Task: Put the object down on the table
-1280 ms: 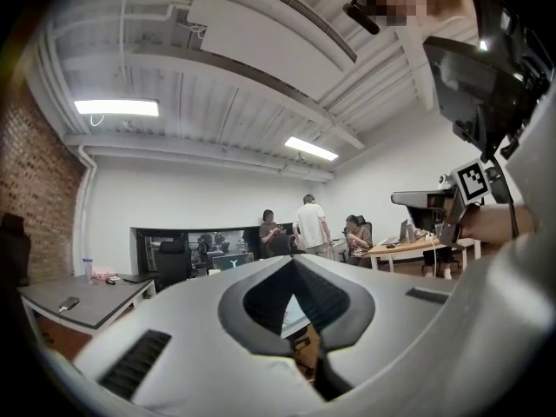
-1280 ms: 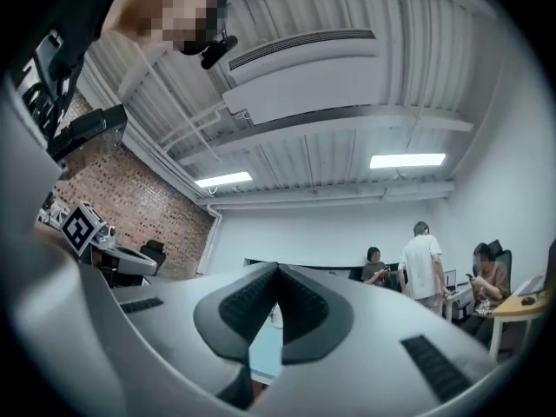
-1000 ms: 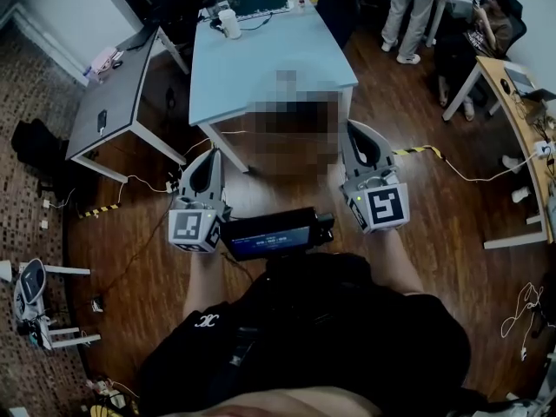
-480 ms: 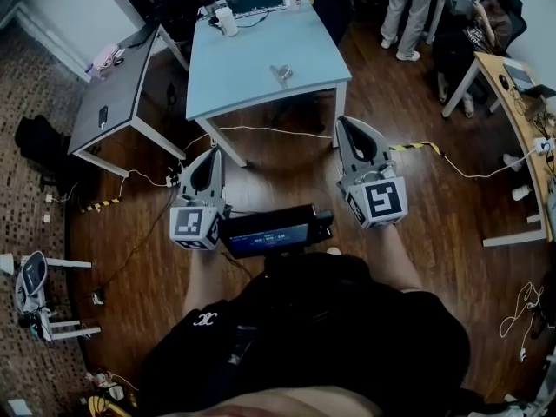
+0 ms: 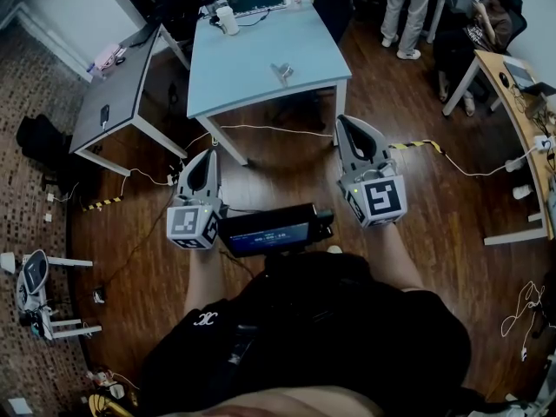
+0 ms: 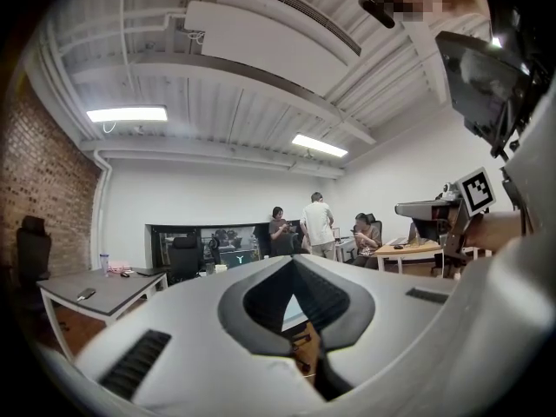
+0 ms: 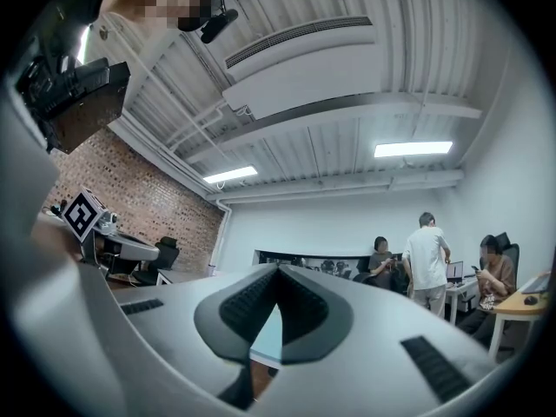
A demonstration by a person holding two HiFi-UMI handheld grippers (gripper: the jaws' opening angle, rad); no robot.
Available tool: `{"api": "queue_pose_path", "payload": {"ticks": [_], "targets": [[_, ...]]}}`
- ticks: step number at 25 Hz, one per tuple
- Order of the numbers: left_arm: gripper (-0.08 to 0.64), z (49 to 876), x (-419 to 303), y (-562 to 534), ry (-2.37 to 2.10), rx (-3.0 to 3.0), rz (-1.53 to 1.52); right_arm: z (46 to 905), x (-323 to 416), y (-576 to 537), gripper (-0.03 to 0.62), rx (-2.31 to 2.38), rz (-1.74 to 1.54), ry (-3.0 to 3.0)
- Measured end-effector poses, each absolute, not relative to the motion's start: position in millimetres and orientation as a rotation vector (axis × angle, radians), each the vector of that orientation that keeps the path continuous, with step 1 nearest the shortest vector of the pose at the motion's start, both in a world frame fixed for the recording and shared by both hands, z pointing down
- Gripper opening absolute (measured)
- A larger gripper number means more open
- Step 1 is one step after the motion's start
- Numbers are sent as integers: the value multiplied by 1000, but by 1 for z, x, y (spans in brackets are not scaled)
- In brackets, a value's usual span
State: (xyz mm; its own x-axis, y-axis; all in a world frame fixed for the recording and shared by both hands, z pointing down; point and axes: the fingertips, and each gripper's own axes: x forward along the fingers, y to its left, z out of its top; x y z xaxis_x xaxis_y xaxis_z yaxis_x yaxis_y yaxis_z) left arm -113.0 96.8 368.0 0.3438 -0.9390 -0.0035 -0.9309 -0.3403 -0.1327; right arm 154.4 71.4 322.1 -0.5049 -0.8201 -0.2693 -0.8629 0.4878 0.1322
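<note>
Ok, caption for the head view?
Left claw and right claw, both shut and empty, facing a pale blue table.

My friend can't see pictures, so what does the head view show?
Seen from above, a person holds a left gripper and a right gripper, both shut and empty, over a wooden floor. Ahead stands a light blue table with a small object on it.

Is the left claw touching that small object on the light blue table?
Apart. The head view shows the small object lying on the table, and the left claw, shut and empty, well short of it over wood floor.
</note>
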Motion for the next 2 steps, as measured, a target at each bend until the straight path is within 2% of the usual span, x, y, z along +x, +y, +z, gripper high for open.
{"api": "queue_pose_path", "payload": {"ticks": [2], "targets": [[5,367,-114,97,1744,-2474,-113,322,157,72,-21,-1463,375,2557]]}}
